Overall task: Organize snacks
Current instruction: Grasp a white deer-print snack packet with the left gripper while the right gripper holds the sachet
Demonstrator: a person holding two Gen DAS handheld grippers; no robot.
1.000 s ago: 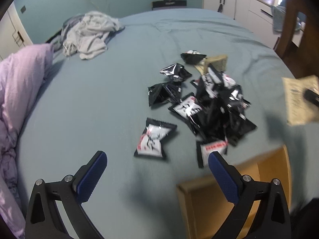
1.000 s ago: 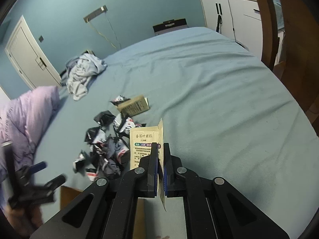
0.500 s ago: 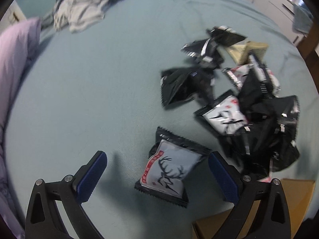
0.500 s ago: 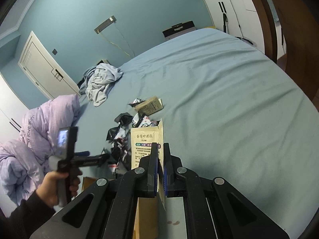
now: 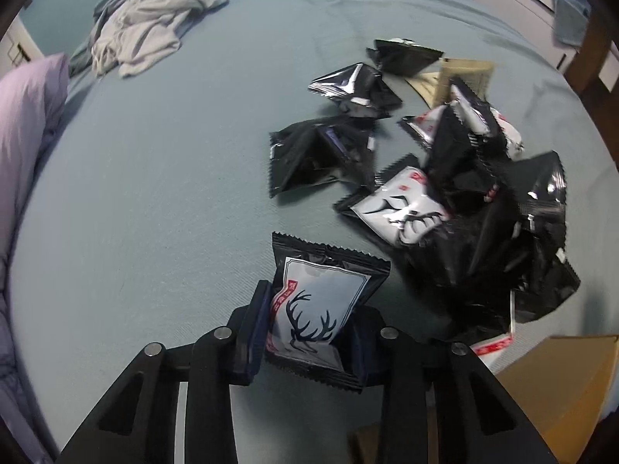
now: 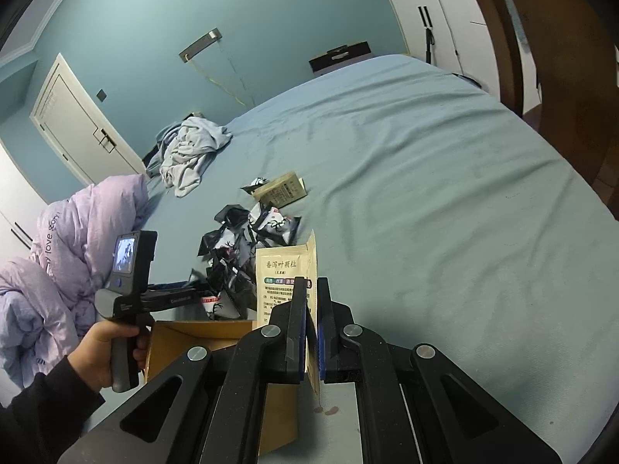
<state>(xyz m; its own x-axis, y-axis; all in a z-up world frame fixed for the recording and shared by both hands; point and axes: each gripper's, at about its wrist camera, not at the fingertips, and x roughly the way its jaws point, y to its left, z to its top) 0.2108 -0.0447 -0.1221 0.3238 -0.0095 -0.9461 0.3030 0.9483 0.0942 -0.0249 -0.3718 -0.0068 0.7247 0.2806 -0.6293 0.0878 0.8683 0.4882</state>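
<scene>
A black snack packet with a white antler label [image 5: 329, 270] lies on the blue bed [image 5: 154, 193], apart from a pile of several like packets [image 5: 483, 212]. My left gripper [image 5: 311, 309] points down over it; its jaws are closing, and the pads pinch the packet's lower sides. In the right wrist view my right gripper [image 6: 311, 286] is shut on a beige printed sachet [image 6: 284, 274], held upright above an open cardboard box [image 6: 185, 336]. The pile [image 6: 236, 255] lies just beyond the box. A second beige sachet [image 5: 460, 77] sits at the pile's far edge.
The box's corner [image 5: 561, 386] shows at the lower right of the left wrist view. Crumpled grey clothes [image 5: 147, 34] lie far back on the bed and a purple duvet [image 6: 69, 239] is heaped at the left. A dark wooden frame [image 6: 561, 77] stands at the right.
My left gripper came down over the single antler packet and its wide jaws closed onto it. The right gripper shifted sideways, still holding the sachet.
</scene>
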